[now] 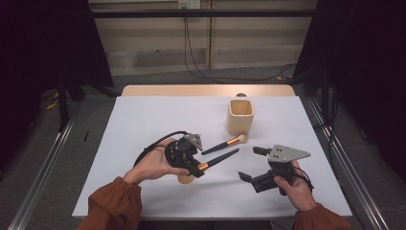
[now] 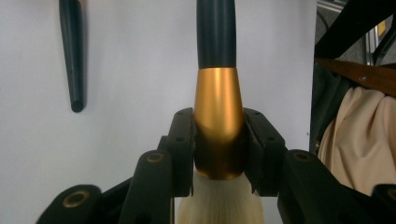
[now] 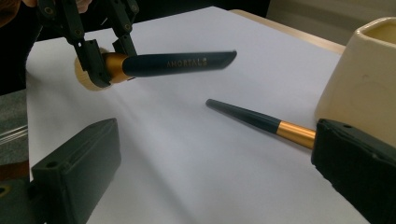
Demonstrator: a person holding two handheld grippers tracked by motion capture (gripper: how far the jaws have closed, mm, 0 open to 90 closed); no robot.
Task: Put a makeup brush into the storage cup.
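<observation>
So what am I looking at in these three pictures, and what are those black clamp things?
A person holds a hand tool with two black jaws in each hand. One camera looks down from above; the other two ride on the tools. The left gripper is clamped on the gold collar of a large makeup brush, held above the white table. The right gripper is open and holds nothing. A second, thinner brush lies on the table beside a cream cup.
</observation>
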